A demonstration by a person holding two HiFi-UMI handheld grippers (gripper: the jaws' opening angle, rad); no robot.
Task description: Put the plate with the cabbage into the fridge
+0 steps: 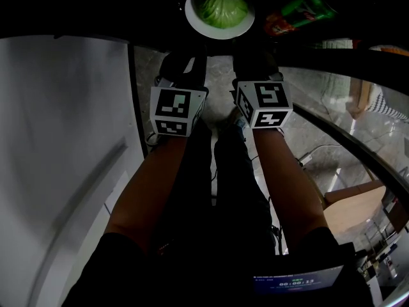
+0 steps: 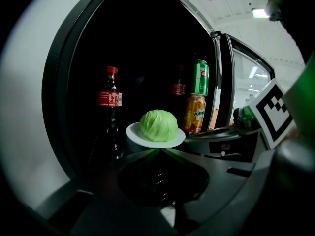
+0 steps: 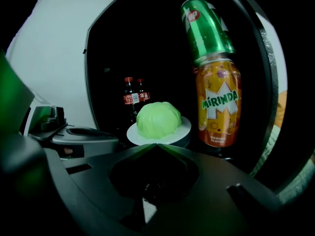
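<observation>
A white plate [image 1: 198, 23] holding a pale green cabbage [image 1: 222, 7] sits inside the dark fridge, at the top of the head view. Both gripper views show it dead ahead, as plate [image 2: 133, 132] with cabbage [image 2: 158, 125], and as plate [image 3: 183, 130] with cabbage [image 3: 158, 119]. My left gripper [image 1: 190, 60] and right gripper [image 1: 246, 59] point at it side by side from just outside the opening. Each one's jaws meet in a point, left gripper [image 2: 158, 151] and right gripper [image 3: 156, 145], shut and holding nothing. The plate stands a little beyond the tips.
Cola bottles [image 2: 111, 107] stand left of the plate. A green can [image 3: 205, 28] sits stacked on an orange Mirinda can [image 3: 218, 102] close on the right. The fridge's white outer wall [image 1: 64, 146] is at the left, a glass door [image 2: 243, 82] at the right. Cables lie on the marble floor [image 1: 319, 152].
</observation>
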